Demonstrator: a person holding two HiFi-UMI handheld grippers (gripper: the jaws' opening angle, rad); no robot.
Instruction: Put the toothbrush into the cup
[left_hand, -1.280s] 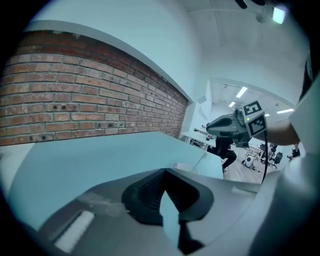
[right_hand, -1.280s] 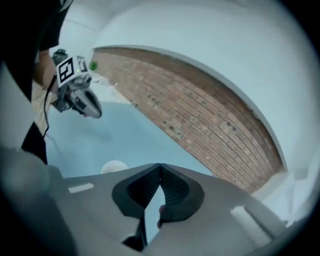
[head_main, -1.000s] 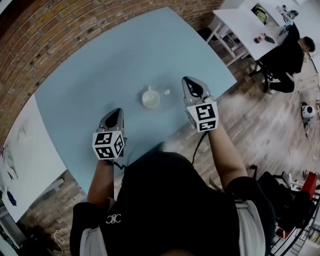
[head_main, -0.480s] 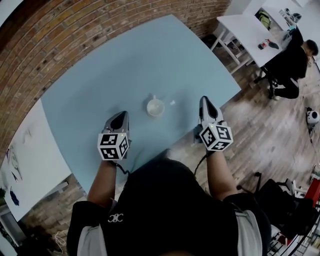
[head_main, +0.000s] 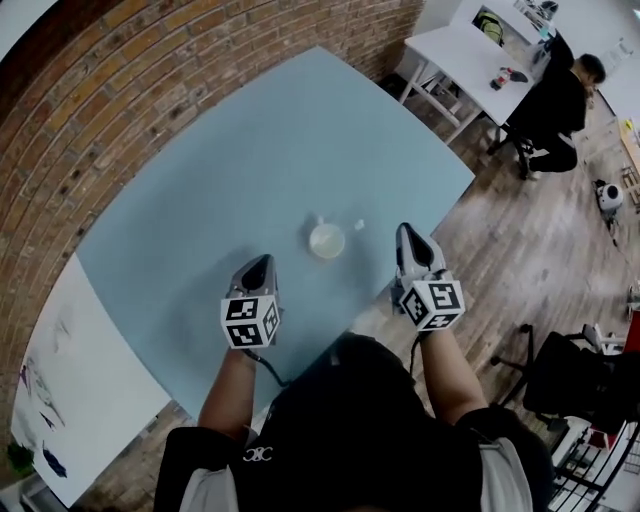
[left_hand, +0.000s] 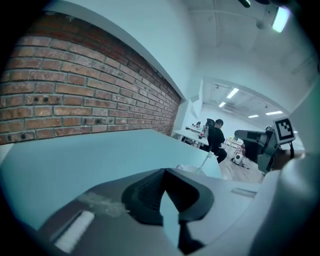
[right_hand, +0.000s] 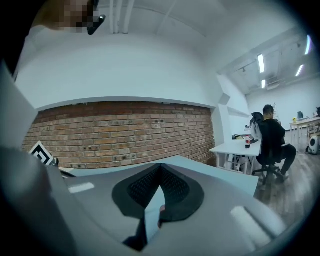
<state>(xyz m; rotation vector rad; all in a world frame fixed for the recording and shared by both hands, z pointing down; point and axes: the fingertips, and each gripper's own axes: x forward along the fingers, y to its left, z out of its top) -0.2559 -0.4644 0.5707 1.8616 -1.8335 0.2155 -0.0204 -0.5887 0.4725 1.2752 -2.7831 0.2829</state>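
Writing: black-and-white square markers showed on each gripper's cube. A pale logo on the person's black top looked too small to read.
Toothbrush: the slim white toothbrush (left_hand: 205, 161) stood inside the round white cup (head_main: 327, 241) on the pale blue table (head_main: 250, 170). Its long axis was tilted, with the upper end leaning past the rim toward the right gripper's side.
Left gripper: the grey left gripper (head_main: 260, 263) had its jaws pressed together and empty. It pointed down at the table, apart from the cup.
Right gripper: the grey right gripper (head_main: 405, 233) had its jaws closed on nothing. It was held roughly level beside the cup, near the table's edge.
Arms: both forearms were stretched forward.
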